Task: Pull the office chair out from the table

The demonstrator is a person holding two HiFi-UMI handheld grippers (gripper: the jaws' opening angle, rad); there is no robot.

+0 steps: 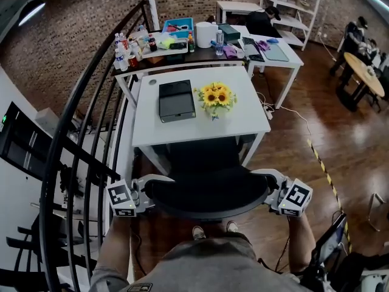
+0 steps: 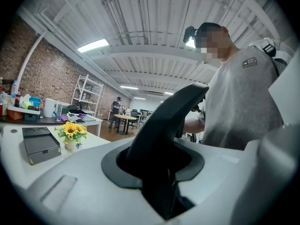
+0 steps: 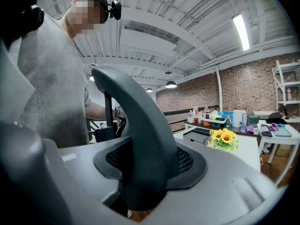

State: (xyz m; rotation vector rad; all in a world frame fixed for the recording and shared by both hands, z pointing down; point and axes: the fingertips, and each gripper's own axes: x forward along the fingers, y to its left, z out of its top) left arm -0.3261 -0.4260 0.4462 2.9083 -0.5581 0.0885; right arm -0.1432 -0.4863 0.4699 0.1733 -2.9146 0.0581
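The black office chair's backrest curves across the head view just below the white table, and its seat reaches under the table's near edge. My left gripper clamps the backrest's left end, and my right gripper clamps its right end. In the left gripper view the backrest's edge rises out from between the jaws of the left gripper. The right gripper view shows the same backrest edge wedged in the right gripper. Both are shut on it.
A black box and a pot of sunflowers stand on the table. A black stair railing runs close along the left. A cluttered desk stands behind the table. Striped tape marks the wood floor at the right.
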